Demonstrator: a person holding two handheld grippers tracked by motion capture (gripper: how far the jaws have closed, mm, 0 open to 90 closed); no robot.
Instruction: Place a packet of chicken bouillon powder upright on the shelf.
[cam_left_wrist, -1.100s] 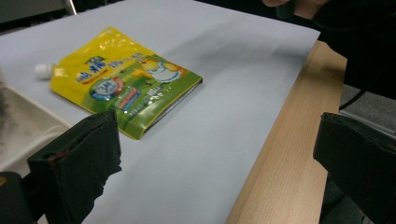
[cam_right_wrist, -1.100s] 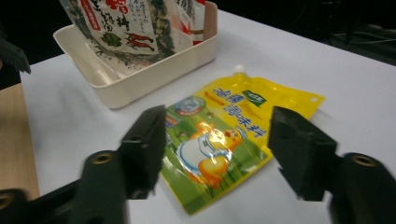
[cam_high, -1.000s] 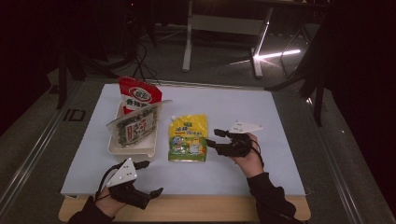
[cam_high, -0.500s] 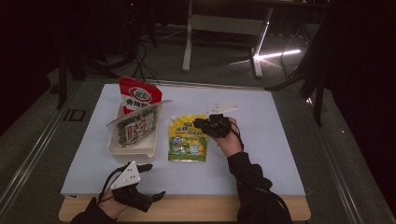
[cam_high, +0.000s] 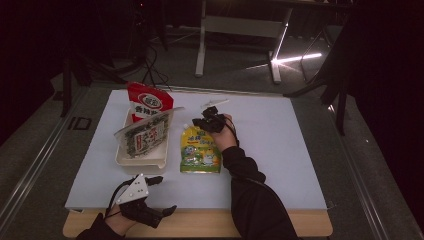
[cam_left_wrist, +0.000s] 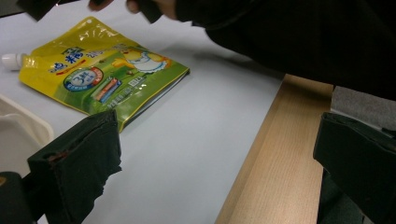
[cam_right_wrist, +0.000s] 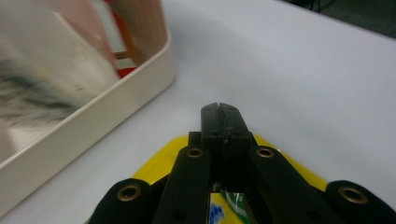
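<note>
1. The right gripper (cam_high: 209, 119) has travelled from open table to the right of the glossy yellow-and-green spouted drink pouch (cam_high: 200, 149) to the pouch's far, top edge.
2. Its jaws have just been closing and now stand together. The right gripper view shows the black tips met over the yellow top edge (cam_right_wrist: 299, 175); whether that edge is truly pinched between them cannot be told.
3. The pouch lies flat on the white sheet, just to the right of the cream plastic tray (cam_high: 141, 159), not touching it.
4. That tray holds a red snack bag (cam_high: 148, 104) standing at its far end and a grey-green patterned packet (cam_high: 144, 137) leaning across it.
5. The left gripper (cam_high: 152, 197) rests near the table's wooden front edge (cam_left_wrist: 275, 154), on the near side of the tray, jaws wide apart and empty.
6. Judgement: the grasp on the pouch looks just made or about made, so a lift toward the tray seems the likely step in hand.
</note>
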